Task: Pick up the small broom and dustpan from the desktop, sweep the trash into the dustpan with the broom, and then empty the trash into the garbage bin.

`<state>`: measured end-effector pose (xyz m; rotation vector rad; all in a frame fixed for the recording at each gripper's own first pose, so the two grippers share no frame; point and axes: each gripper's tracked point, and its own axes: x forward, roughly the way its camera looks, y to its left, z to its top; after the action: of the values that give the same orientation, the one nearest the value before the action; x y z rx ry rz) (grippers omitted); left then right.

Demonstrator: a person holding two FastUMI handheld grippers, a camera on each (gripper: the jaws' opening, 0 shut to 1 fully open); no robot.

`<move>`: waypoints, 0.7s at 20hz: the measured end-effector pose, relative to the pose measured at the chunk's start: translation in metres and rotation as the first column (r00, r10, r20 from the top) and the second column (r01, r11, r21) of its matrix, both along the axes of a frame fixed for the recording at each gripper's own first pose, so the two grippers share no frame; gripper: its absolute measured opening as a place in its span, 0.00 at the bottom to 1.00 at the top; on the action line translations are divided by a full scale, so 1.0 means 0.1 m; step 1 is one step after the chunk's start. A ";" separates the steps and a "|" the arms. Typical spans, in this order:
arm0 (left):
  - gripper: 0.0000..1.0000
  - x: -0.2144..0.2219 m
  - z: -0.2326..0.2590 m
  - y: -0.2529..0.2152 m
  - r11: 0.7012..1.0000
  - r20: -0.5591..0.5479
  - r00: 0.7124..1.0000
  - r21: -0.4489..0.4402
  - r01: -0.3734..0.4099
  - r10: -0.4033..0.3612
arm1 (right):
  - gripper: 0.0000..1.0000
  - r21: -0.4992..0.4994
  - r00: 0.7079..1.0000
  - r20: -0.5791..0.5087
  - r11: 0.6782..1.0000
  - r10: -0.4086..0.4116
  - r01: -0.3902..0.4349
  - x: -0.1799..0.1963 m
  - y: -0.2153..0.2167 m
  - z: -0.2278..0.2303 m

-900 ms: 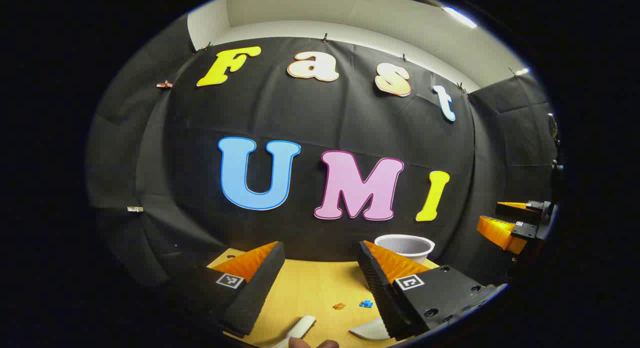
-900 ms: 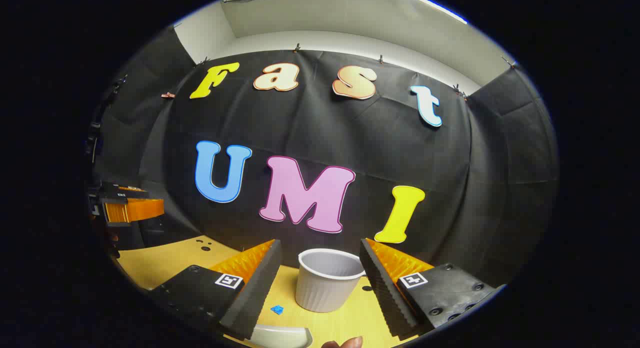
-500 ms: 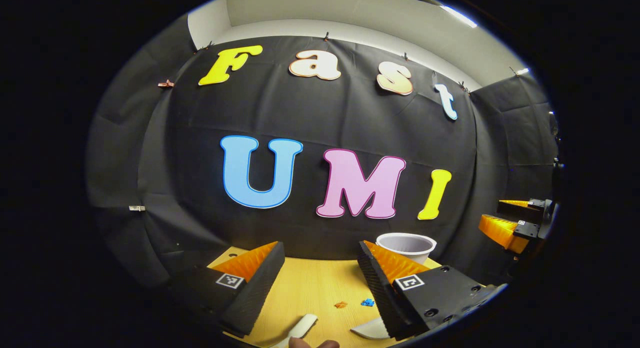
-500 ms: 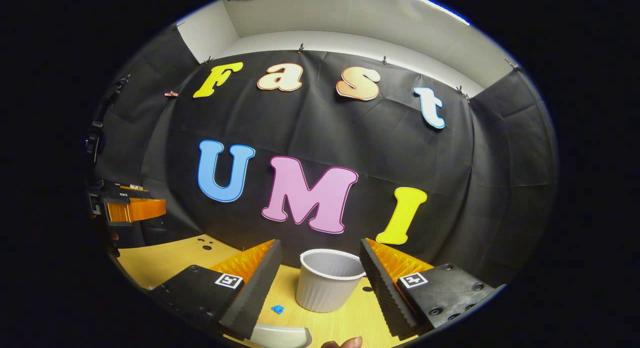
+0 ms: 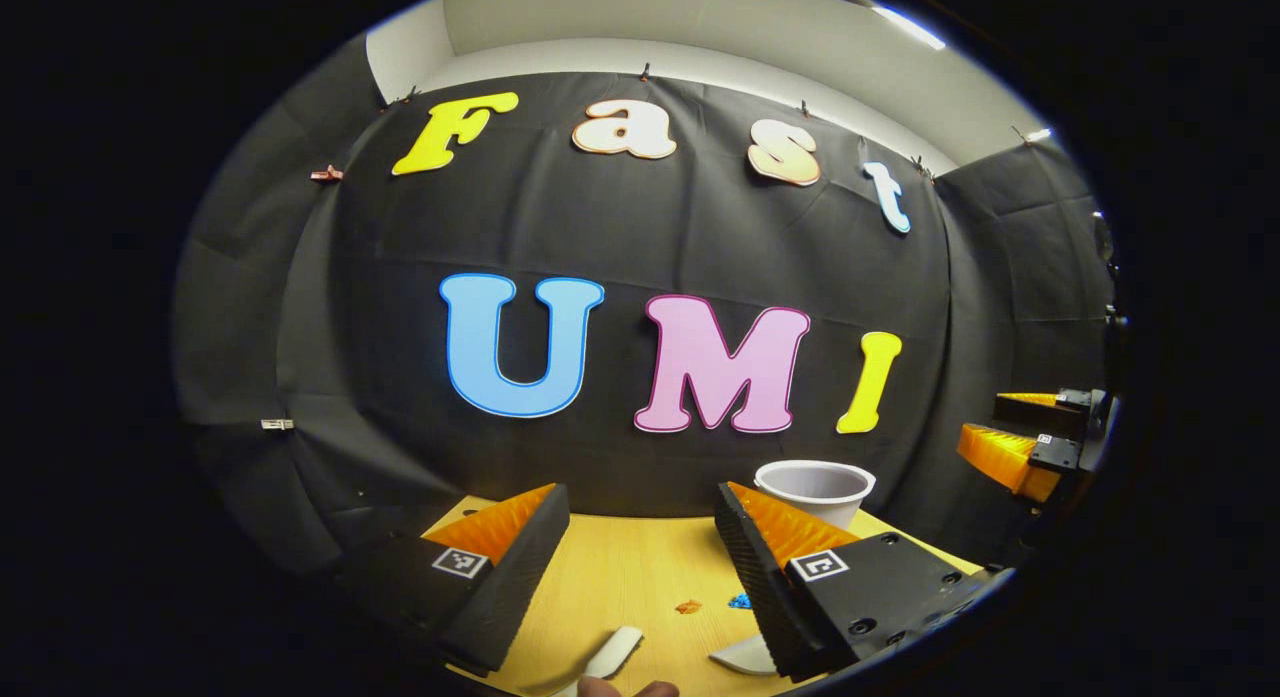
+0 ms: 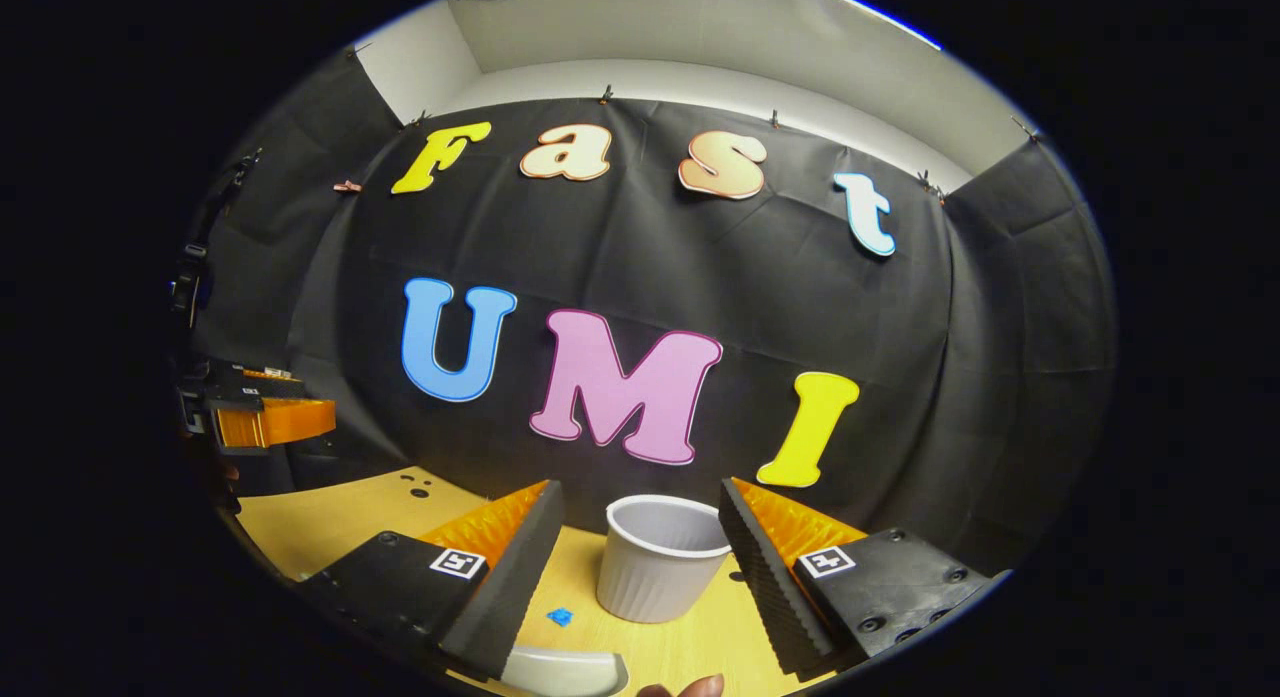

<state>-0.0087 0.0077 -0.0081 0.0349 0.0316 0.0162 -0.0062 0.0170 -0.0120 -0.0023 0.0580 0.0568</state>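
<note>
Both level above desktop (image 5: 620,577) — left gripper (image 5: 640,562), right gripper (image 6: 640,562), fingers spread.

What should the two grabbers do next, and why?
Probably lower both toward the desktop. Both grippers, left and right, are open and hold nothing. A white handle lies just below the left one, and a white piece, perhaps the dustpan, just below the right. The blue scrap and the orange scrap lie unswept near the white bin.

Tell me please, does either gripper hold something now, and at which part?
Nothing is held. The left gripper and the right gripper both have jaws wide apart, with only the desktop and garbage bin beyond them.
</note>
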 end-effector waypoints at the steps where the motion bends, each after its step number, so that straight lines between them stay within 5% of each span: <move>1: 0.94 0.00 -0.05 0.03 1.000 -0.010 1.000 0.008 -0.007 0.007 | 0.98 -0.004 0.997 -0.072 0.999 0.040 -0.040 -0.04 0.07 -0.15; 6: 0.94 -0.05 -0.20 0.12 1.000 -0.049 0.998 -0.001 -0.027 0.027 | 0.96 0.013 0.897 -0.404 0.981 0.181 -0.192 -0.48 0.32 -1.06; 11: 0.94 -0.12 -0.35 0.24 0.999 -0.075 0.996 0.019 -0.047 0.048 | 0.96 0.089 0.723 -0.644 0.963 0.249 -0.253 -0.96 0.53 -1.99; 14: 0.94 -0.17 -0.43 0.31 0.998 -0.093 0.994 0.024 -0.057 0.059 | 0.96 0.096 0.645 -0.726 0.964 0.238 -0.248 -1.14 0.53 -2.43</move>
<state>-0.0262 0.0383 -0.0512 0.0559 0.1260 0.0734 -0.1207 0.0704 -0.2554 0.0003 0.8827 0.3317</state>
